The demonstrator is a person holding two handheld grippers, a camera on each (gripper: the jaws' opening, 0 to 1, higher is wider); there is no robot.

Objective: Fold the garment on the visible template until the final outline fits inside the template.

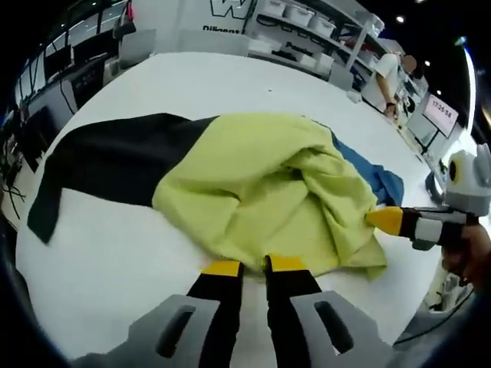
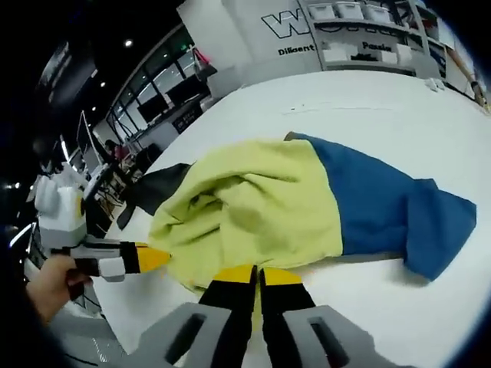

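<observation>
One garment (image 1: 261, 184) in three colours, yellow, black and blue, lies on one white table (image 1: 115, 245). Two grippers, the left gripper (image 1: 253, 266) and the right gripper (image 2: 257, 274), are at its edge.

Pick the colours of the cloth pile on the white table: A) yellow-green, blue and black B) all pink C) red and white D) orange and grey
A: the garment has a yellow-green middle, with a blue part to one side and a black part to the other, lying on the white table.
</observation>
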